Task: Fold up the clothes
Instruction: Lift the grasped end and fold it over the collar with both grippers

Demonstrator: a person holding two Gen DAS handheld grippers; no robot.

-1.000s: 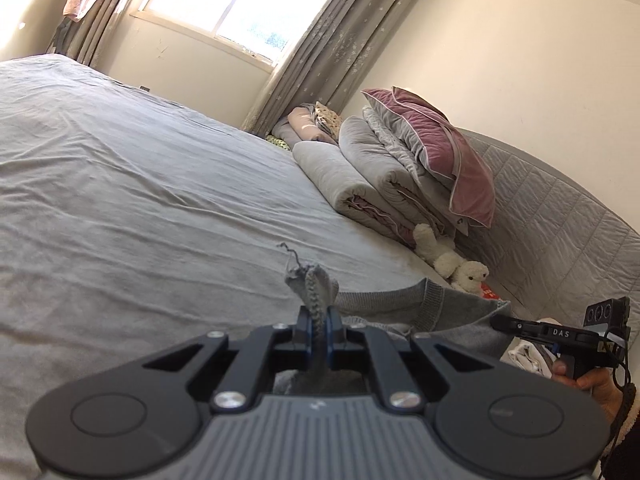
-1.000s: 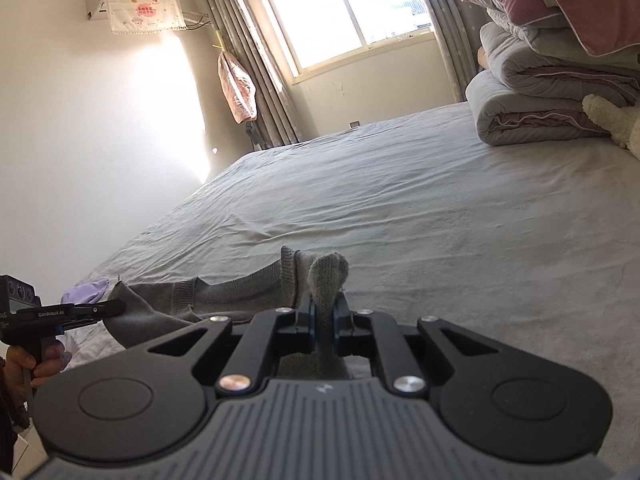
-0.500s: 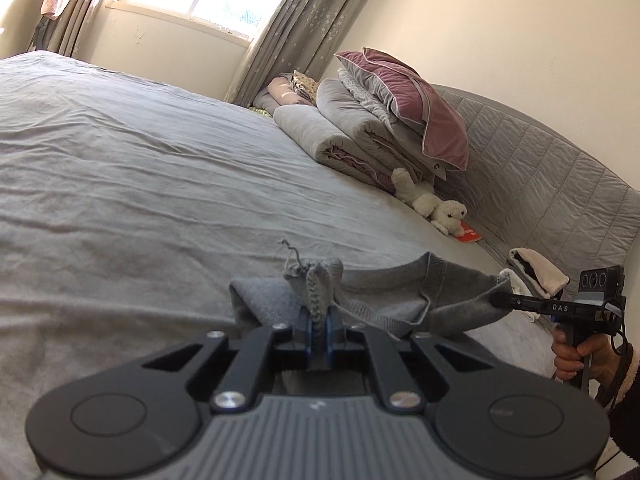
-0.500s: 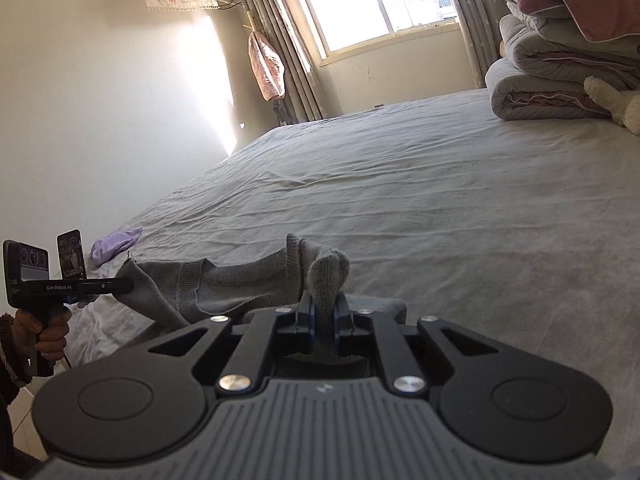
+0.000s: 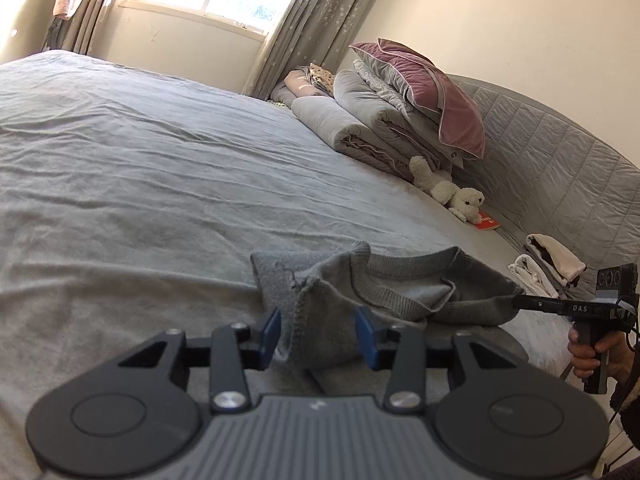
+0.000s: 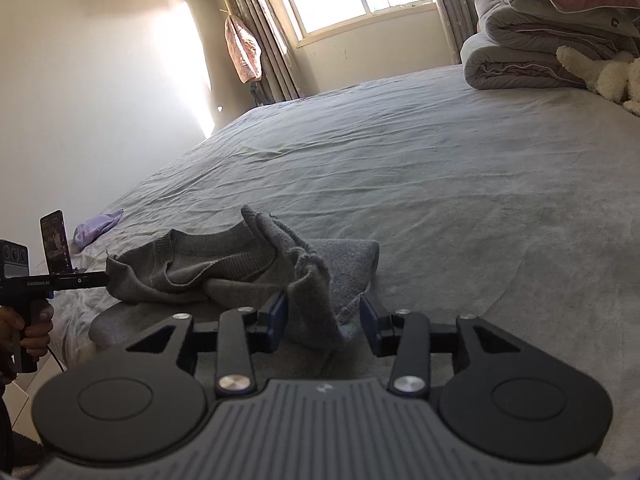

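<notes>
A grey knitted sweater (image 5: 400, 284) lies bunched on the near part of the bed, neckline up. My left gripper (image 5: 320, 334) is opening; a fold of the sweater's edge stands loose between its blue pads (image 5: 273, 330), which no longer press it. The right gripper (image 6: 324, 316) is opening too, with the other end of the sweater (image 6: 224, 268) slack between its pads (image 6: 279, 316). Each view shows the other gripper from the side, its tip at the cloth: the right gripper (image 5: 520, 303), the left gripper (image 6: 102, 279).
The grey bed sheet (image 5: 140, 168) stretches wide ahead. Rolled quilts and a pink pillow (image 5: 424, 92) pile by the padded headboard (image 5: 560, 152), with a white plush toy (image 5: 448, 192). Folded clothes (image 5: 544, 264) lie at the right, a purple cloth (image 6: 96, 228) at the left edge.
Both grippers came down to the bed with the sweater and their jaws have parted. The pinched cloth ends now stand slack between the pads.
</notes>
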